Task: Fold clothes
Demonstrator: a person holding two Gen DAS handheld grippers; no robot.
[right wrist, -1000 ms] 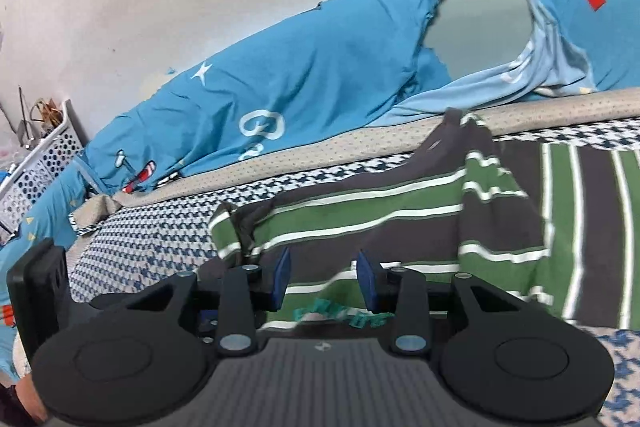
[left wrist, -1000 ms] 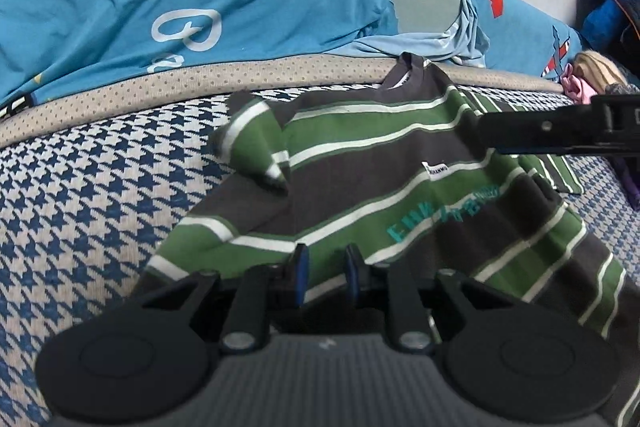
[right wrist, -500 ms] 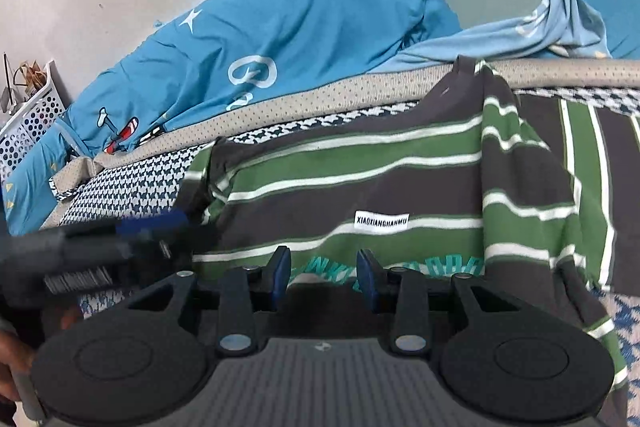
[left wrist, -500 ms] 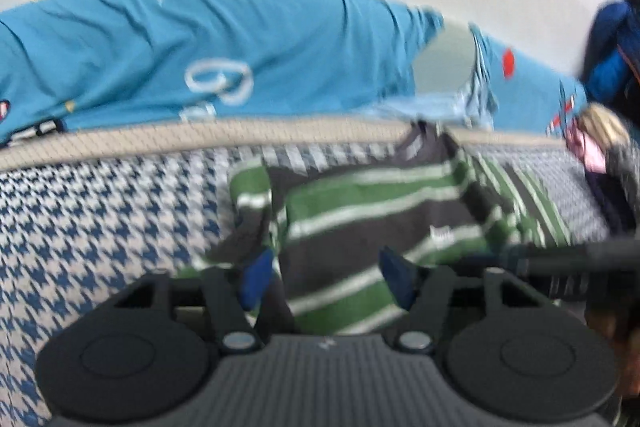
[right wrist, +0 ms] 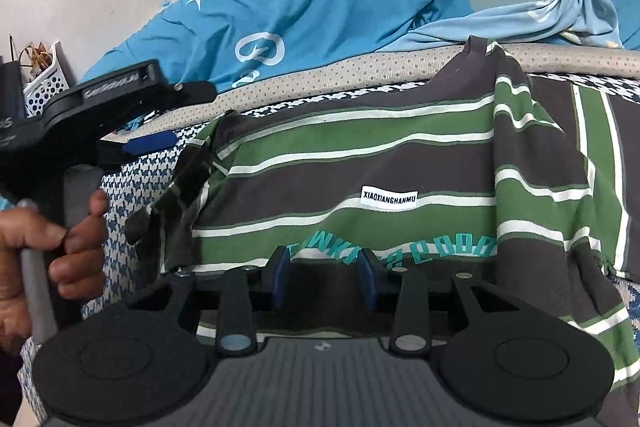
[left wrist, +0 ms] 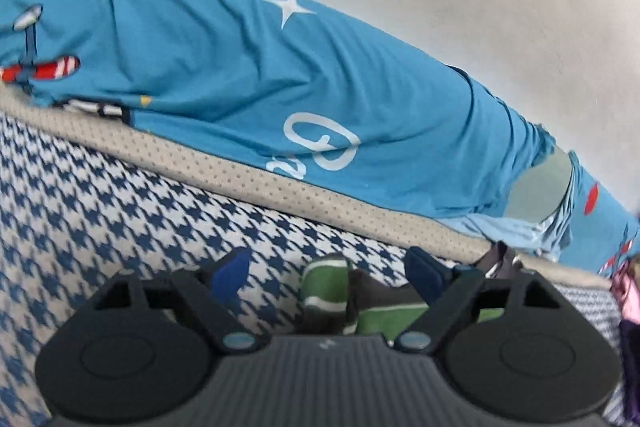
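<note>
A green, grey and white striped shirt (right wrist: 380, 167) lies on the houndstooth bed cover, its right side folded over. My right gripper (right wrist: 324, 277) hovers over the shirt's lower front with the jaws part open and nothing between them. My left gripper (left wrist: 328, 267) is open wide and empty; the shirt's left sleeve (left wrist: 324, 283) lies just below and between its fingers. In the right wrist view the left gripper (right wrist: 148, 143) is at the left, beside that sleeve, held by a hand.
A blue bedsheet (left wrist: 280, 87) is bunched along the wall behind the beige mattress edge (left wrist: 260, 183). The houndstooth cover (left wrist: 100, 195) stretches to the left. A white basket (right wrist: 44, 83) stands at far left. Pink and dark clothes (left wrist: 628, 291) lie at the right.
My left gripper has let go of the shirt, opened wide and swung left toward the sleeve. My right gripper has drawn back over the shirt's front.
</note>
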